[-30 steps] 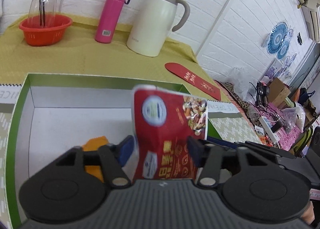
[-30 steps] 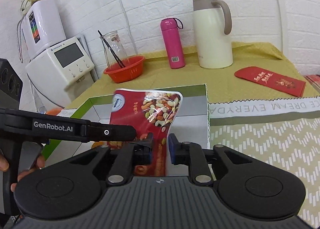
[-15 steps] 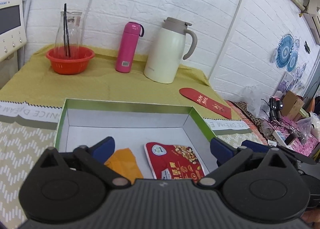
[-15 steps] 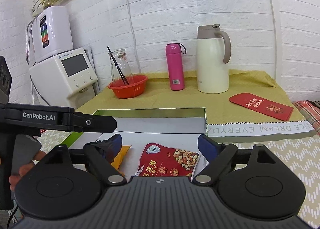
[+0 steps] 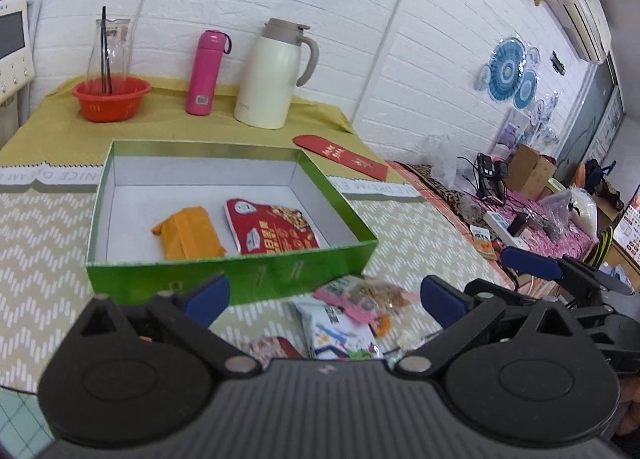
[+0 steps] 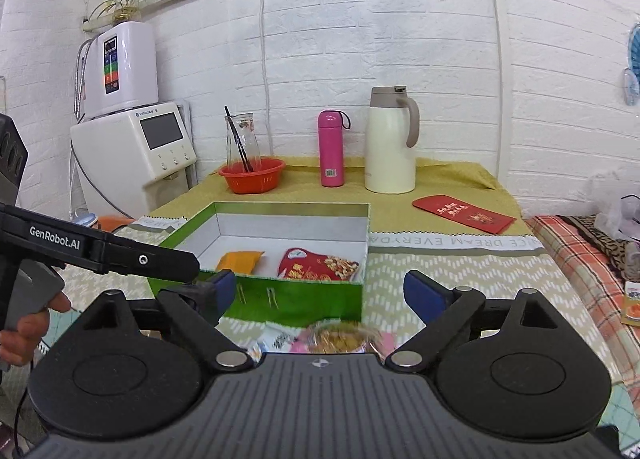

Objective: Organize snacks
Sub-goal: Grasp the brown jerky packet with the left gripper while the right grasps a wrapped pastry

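Observation:
A green box [image 5: 224,274] [image 6: 296,301] with a white inside holds an orange packet [image 5: 188,233] [image 6: 240,261] and, lying flat to its right, a red nut bag [image 5: 272,231] [image 6: 318,265]. Loose snack packets [image 5: 344,319] [image 6: 336,339] lie on the cloth in front of the box. My left gripper [image 5: 322,297] stands open above those packets, nothing between its fingers. My right gripper [image 6: 320,291] is open too, back from the box's near wall. In the right wrist view the left gripper's body [image 6: 100,253] and the hand [image 6: 24,333] holding it show at left.
At the table's back stand an orange basket with a glass carafe [image 5: 110,99] [image 6: 252,175], a pink bottle [image 5: 206,71] [image 6: 331,147] and a cream jug [image 5: 274,75] [image 6: 390,139]. A red envelope [image 5: 340,157] [image 6: 464,213] lies back right. A cluttered surface [image 5: 532,211] lies right of the table.
Both grippers let go of the red nut bag, which now lies flat in the box. Both opened wide and drew back, bringing the loose packets in front of the box into view.

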Demonstrator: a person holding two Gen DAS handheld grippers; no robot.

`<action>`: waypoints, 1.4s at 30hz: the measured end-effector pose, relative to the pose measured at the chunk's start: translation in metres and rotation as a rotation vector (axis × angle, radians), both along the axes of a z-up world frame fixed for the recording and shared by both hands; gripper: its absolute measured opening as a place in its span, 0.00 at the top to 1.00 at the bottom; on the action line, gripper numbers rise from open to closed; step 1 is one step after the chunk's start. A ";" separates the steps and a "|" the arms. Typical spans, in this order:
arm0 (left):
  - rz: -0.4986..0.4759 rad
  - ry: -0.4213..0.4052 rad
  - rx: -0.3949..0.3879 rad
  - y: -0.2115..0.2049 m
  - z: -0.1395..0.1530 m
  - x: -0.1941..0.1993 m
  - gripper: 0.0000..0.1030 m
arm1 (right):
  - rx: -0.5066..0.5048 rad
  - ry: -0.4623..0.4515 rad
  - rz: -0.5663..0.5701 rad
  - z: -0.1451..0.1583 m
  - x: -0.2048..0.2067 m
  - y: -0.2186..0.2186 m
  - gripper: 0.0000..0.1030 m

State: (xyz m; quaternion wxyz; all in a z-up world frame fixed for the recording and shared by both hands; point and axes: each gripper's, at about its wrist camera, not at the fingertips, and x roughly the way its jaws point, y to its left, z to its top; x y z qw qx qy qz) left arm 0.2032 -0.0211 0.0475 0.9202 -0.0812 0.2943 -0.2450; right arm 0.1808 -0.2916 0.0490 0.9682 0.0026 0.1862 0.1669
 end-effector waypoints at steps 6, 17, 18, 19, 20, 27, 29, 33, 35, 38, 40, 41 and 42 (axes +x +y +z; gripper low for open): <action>-0.074 -0.013 0.056 -0.007 -0.037 -0.060 0.03 | -0.002 0.074 -0.081 -0.047 -0.048 -0.020 0.00; -0.031 0.120 -0.052 0.013 -0.078 -0.077 0.03 | -0.020 0.112 -0.063 -0.089 -0.052 -0.007 0.00; -0.022 0.114 -0.053 0.013 -0.076 -0.075 0.03 | -0.020 0.117 -0.071 -0.090 -0.050 -0.007 0.00; -0.016 0.107 -0.054 0.014 -0.074 -0.073 0.03 | -0.025 0.123 -0.077 -0.091 -0.049 -0.008 0.07; -0.014 0.096 -0.057 0.014 -0.071 -0.068 0.03 | -0.028 0.124 -0.081 -0.091 -0.050 -0.008 0.06; 0.033 0.051 -0.054 0.010 -0.064 -0.023 0.05 | -0.025 0.126 -0.097 -0.090 -0.058 -0.008 0.10; 0.048 0.059 -0.042 0.007 -0.065 -0.009 0.09 | -0.024 0.127 -0.098 -0.090 -0.060 -0.008 0.10; 0.065 0.096 0.000 0.001 -0.073 0.012 0.44 | -0.028 0.128 -0.103 -0.089 -0.062 -0.007 0.08; 0.075 0.120 0.001 0.002 -0.079 0.020 0.44 | -0.028 0.131 -0.104 -0.089 -0.062 -0.007 0.05; 0.087 0.121 0.026 0.000 -0.081 0.025 0.39 | -0.033 0.132 -0.101 -0.089 -0.064 -0.007 0.04; 0.087 0.124 0.021 -0.001 -0.083 0.026 0.31 | -0.035 0.136 -0.103 -0.089 -0.064 -0.006 0.04; 0.085 0.128 0.025 -0.002 -0.083 0.028 0.31 | -0.034 0.138 -0.104 -0.089 -0.063 -0.007 0.04; 0.082 0.130 0.027 -0.003 -0.084 0.029 0.31 | -0.033 0.139 -0.106 -0.088 -0.063 -0.007 0.04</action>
